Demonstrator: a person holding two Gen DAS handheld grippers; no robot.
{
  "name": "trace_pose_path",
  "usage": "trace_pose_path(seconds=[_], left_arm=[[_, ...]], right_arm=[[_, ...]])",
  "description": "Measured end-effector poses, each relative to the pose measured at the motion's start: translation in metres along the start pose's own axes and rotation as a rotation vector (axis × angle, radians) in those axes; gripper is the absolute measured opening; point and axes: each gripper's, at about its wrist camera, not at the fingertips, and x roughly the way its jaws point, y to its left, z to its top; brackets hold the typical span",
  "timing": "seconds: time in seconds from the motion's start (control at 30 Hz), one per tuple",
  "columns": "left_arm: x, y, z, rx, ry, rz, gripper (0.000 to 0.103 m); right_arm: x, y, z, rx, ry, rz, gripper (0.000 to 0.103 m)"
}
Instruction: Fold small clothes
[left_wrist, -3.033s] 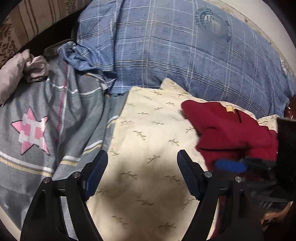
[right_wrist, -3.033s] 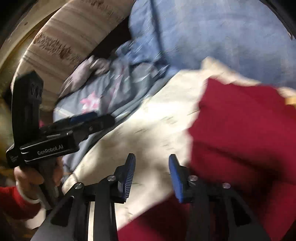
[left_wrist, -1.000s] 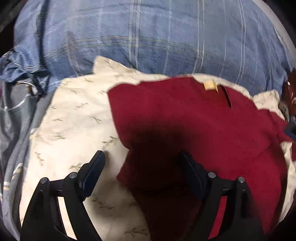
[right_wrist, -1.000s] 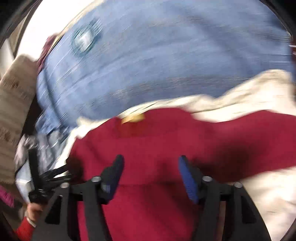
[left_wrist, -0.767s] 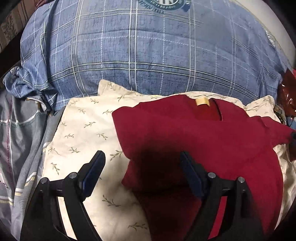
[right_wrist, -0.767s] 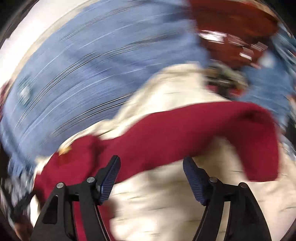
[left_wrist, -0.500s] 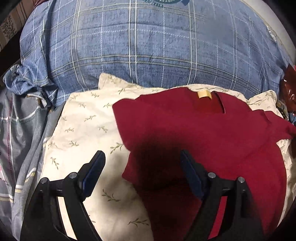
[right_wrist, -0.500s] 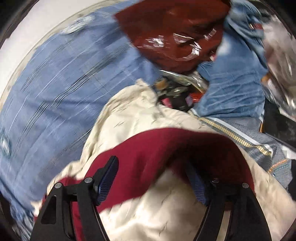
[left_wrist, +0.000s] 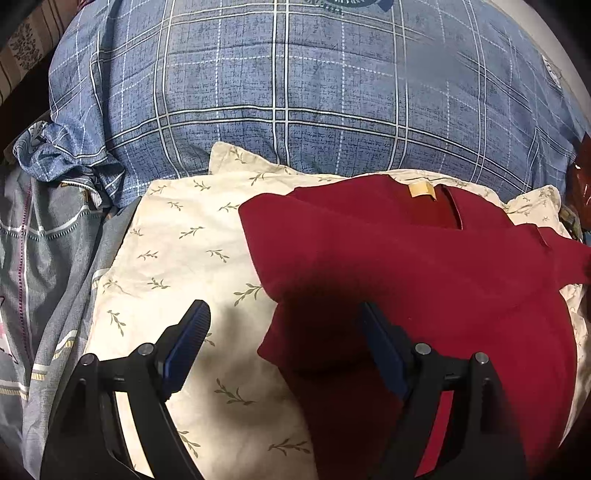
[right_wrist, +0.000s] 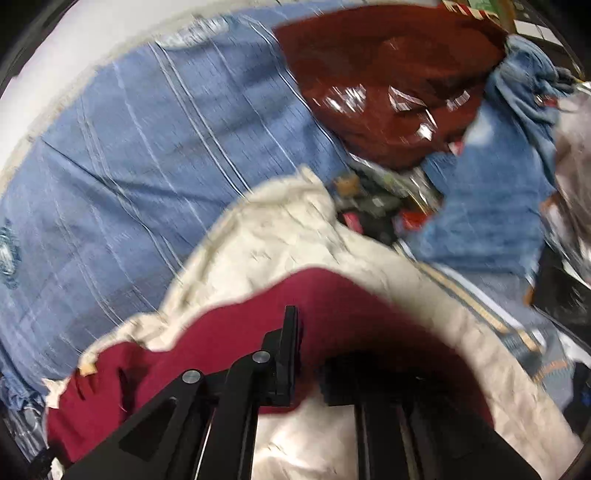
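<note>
A small dark red shirt (left_wrist: 424, 280) with a tan neck label lies spread on a cream pillow with a leaf print (left_wrist: 177, 258). My left gripper (left_wrist: 284, 343) is open and empty, hovering over the shirt's left edge, its right finger above the red cloth. In the right wrist view my right gripper (right_wrist: 306, 354) has closed on the red shirt's sleeve (right_wrist: 332, 306), which drapes over and between the fingers. The view is motion-blurred.
A big blue plaid pillow (left_wrist: 295, 92) lies behind the cream one. A grey quilt (left_wrist: 44, 258) is at the left. At the right are a shiny dark red bag (right_wrist: 388, 81), blue denim cloth (right_wrist: 491, 206) and small clutter.
The right gripper swung right along the shirt to its sleeve and shut on it. The left gripper stayed open and nearly still over the shirt's left edge.
</note>
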Motion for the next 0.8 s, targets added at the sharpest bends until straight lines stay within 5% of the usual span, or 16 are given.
trace_pose_path(seconds=[0.07, 0.23, 0.43, 0.8], left_arm=[[0.0, 0.0, 0.0, 0.005, -0.001, 0.007, 0.083], [-0.003, 0.005, -0.007, -0.013, 0.016, -0.006, 0.083], [-0.033, 0.021, -0.032, -0.05, 0.036, -0.12, 0.083], [-0.099, 0.026, -0.124, -0.032, 0.099, -0.23, 0.083]], right_arm=[[-0.009, 0.009, -0.013, -0.018, 0.028, 0.058, 0.05], [-0.042, 0.066, -0.061, -0.188, 0.131, 0.261, 0.061], [-0.067, 0.098, -0.118, -0.333, 0.247, 0.382, 0.062], [-0.118, 0.062, -0.178, -0.404, 0.385, 0.435, 0.062]])
